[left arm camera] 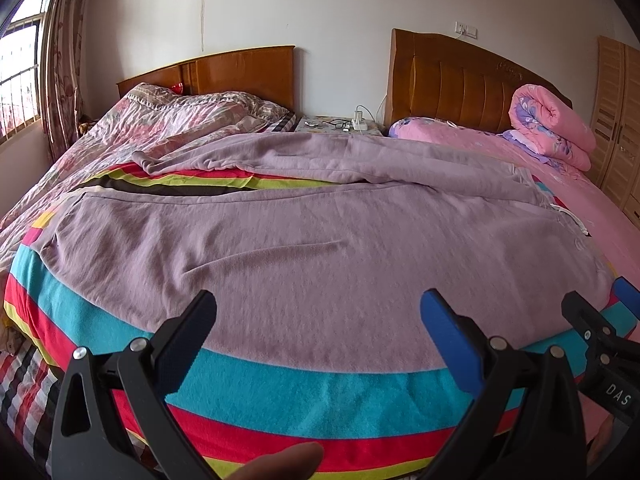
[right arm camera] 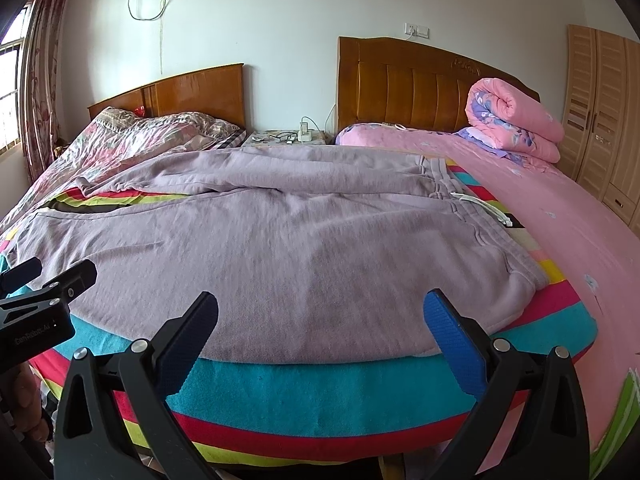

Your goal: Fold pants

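Lilac pants lie spread flat on the striped blanket on the bed, long axis running left-right across both views: waistband with white drawstring at the right end, leg cuffs at the left, far leg lying behind the near one. Left gripper hovers over the near leg's front edge, jaws wide apart, holding nothing. Right gripper sits just beside it toward the waist, jaws also apart and empty. Right is nearer the waistband corner, left nearer the cuff end. Contact with the cloth is hard to judge under fisheye; probably just above it. The near long edge faces both claws, so a lengthwise fold away looks likely.
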{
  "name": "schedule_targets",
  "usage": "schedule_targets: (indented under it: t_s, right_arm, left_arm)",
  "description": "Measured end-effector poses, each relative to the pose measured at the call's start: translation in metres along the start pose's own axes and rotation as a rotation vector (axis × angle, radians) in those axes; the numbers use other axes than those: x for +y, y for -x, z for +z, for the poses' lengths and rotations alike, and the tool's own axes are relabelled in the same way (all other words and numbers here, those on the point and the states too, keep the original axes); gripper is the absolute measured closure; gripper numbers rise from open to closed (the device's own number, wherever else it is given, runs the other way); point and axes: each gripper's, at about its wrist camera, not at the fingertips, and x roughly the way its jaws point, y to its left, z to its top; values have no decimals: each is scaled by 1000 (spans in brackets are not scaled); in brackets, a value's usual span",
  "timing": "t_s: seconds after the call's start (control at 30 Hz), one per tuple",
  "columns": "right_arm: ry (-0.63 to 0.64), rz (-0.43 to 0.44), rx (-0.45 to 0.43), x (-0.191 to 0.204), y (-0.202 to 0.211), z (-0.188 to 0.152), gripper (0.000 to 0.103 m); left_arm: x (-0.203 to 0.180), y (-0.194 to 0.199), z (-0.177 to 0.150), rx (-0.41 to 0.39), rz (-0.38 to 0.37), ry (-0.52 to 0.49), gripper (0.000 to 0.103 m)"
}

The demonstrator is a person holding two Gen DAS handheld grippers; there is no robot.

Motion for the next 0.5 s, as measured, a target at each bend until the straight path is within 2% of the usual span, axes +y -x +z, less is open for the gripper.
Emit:
schedule_targets:
  t_s: [0.27, 0.5]
  right_arm:
    - [-30, -18, 52, -13, -28, 14, 4]
    - [-54, -25, 90, -29, -63, 50, 4]
  left_arm:
    - [2, -25, 4, 44, 37, -21, 1]
    - [-13, -55, 43, 92, 57, -121, 1]
